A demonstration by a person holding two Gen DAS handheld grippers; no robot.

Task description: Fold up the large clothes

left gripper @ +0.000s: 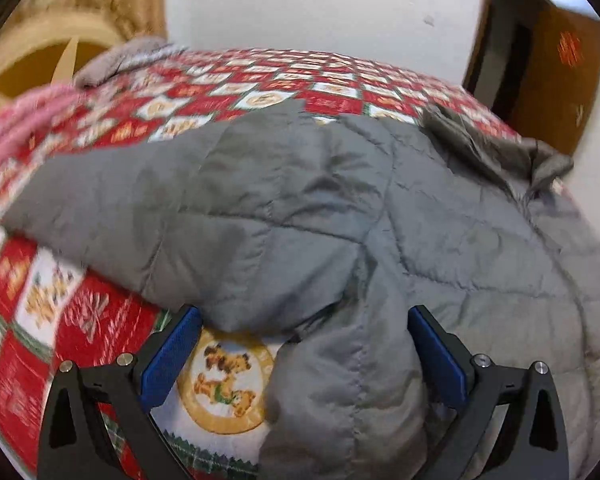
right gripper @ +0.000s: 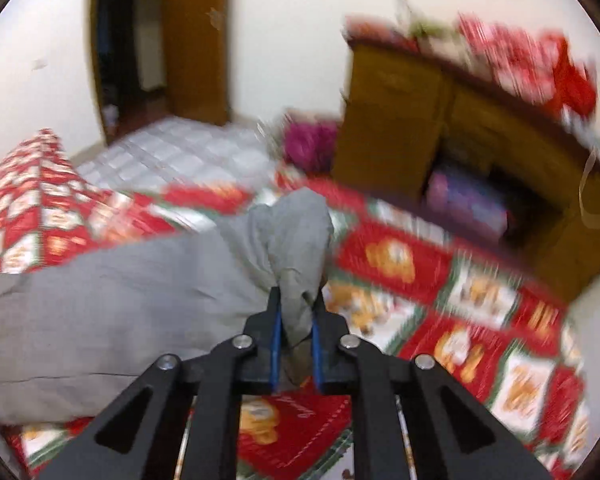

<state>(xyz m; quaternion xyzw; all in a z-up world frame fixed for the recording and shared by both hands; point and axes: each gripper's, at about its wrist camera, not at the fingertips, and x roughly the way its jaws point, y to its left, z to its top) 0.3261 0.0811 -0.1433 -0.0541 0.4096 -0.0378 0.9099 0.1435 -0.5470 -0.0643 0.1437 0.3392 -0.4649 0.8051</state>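
A grey quilted jacket lies spread across a bed covered by a red and white patterned bedspread. In the left wrist view the jacket fills most of the middle and right of the scene, with a sleeve hanging toward the near edge. The left gripper has its jaws spread wide; the sleeve lies between the two blue pads, close to the right one, and nothing is clamped. A bear picture on the bedspread shows between the fingers, left of the sleeve.

In the right wrist view the right gripper has its jaws drawn nearly together on a bunched fold of the jacket, which rises in a peak just beyond the fingertips. The rest of the jacket trails off to the left over the bedspread. A wooden cabinet stands at the far right, and a doorway opens at the far left. This view is blurred.
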